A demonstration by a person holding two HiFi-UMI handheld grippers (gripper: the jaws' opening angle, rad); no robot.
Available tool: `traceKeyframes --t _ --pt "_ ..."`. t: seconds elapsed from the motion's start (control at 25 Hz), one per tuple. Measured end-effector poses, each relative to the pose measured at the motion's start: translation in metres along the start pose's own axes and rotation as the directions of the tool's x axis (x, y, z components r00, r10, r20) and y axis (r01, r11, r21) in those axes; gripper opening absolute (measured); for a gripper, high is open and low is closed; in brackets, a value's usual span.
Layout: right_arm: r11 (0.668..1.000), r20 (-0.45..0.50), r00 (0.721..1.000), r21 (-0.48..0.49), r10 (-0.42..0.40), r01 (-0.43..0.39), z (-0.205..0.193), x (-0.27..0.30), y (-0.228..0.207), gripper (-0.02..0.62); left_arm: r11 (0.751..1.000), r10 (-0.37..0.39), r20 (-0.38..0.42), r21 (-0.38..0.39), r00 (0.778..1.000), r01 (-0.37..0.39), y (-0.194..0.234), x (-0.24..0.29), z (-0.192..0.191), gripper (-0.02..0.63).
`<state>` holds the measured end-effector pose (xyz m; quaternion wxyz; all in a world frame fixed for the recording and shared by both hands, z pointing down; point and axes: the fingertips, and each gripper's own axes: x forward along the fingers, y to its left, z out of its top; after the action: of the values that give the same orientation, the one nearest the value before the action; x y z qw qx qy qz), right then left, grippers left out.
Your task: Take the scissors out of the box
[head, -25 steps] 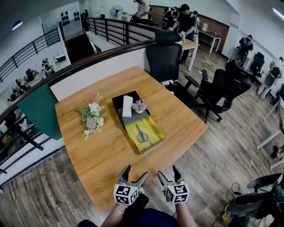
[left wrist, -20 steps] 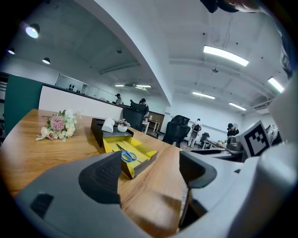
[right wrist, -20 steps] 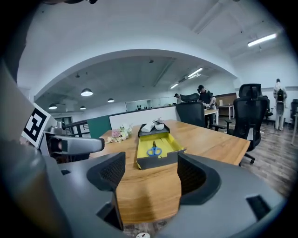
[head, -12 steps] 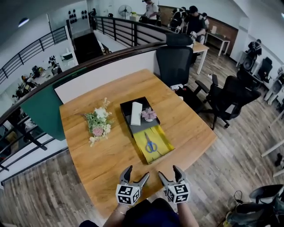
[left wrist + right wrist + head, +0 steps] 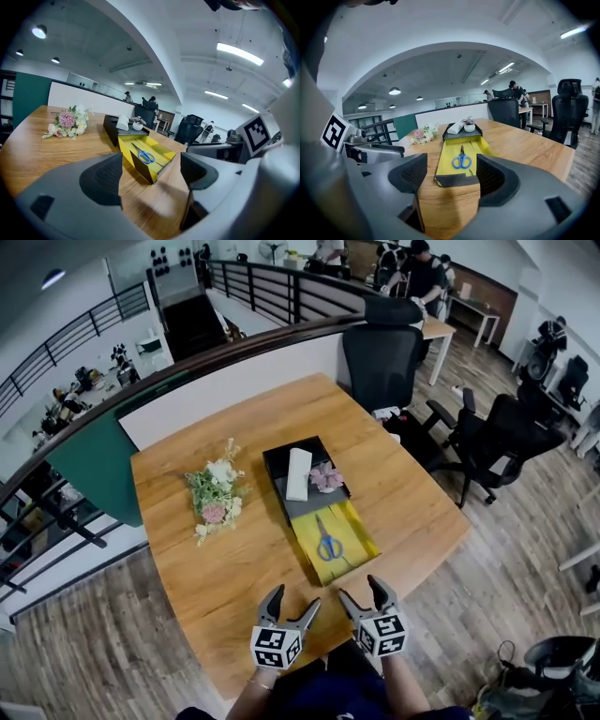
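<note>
Blue-handled scissors (image 5: 329, 542) lie flat in the yellow open part of a black box (image 5: 361, 542) at the middle of a wooden table (image 5: 187, 559). The left gripper view shows the scissors (image 5: 144, 156) ahead and slightly left; in the right gripper view the scissors (image 5: 461, 161) lie straight ahead. My left gripper (image 5: 293, 601) hovers open and empty over the table's near edge. My right gripper (image 5: 362, 592) is beside it, open and empty, its jaws having just closed a little. Both point at the box from a short way off.
A flower bouquet (image 5: 216, 498) lies left of the box. A white roll (image 5: 298, 472) and a small potted plant (image 5: 326, 477) sit in the box's black far part. Office chairs (image 5: 380, 352) (image 5: 497, 442) stand beyond and right of the table.
Both grippers have moved forward over the table's near edge, towards the box. The table and box now lie closer and further right in the head view.
</note>
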<state>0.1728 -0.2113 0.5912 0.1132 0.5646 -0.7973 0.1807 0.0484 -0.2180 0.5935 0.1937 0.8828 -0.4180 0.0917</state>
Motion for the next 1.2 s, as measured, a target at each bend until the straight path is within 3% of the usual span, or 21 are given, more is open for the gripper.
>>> traceKeyframes --t 0.24,0.4,0.64,0.76,0.88,1.2 --pt "0.999 -0.051 0.998 -0.043 0.022 -0.024 0.021 0.038 -0.016 0.296 0.996 0.083 0.001 -0.029 0.997 -0.083 0.015 0.003 0.006 0.387" --pt "0.993 -0.106 0.991 -0.078 0.076 -0.084 0.027 0.066 -0.015 0.253 0.986 0.16 0.013 -0.044 0.987 -0.16 0.032 -0.002 0.011 0.387" --pt "0.985 -0.292 0.952 -0.113 0.091 -0.129 0.017 0.112 -0.024 0.265 0.959 0.277 0.035 -0.081 0.96 -0.273 0.053 -0.015 0.019 0.387" --pt "0.983 -0.367 0.923 -0.088 0.116 -0.159 0.011 0.134 -0.024 0.31 0.941 0.33 0.041 -0.098 0.943 -0.325 0.064 -0.025 0.02 0.387" --pt "0.981 -0.447 0.886 -0.082 0.119 -0.174 0.0 0.149 -0.024 0.31 0.925 0.371 0.047 -0.112 0.927 -0.364 0.072 -0.031 0.022 0.387" --pt "0.985 -0.629 0.776 -0.091 0.059 -0.148 -0.039 0.172 -0.032 0.37 0.886 0.45 0.046 -0.145 0.892 -0.44 0.091 -0.046 0.018 0.387"
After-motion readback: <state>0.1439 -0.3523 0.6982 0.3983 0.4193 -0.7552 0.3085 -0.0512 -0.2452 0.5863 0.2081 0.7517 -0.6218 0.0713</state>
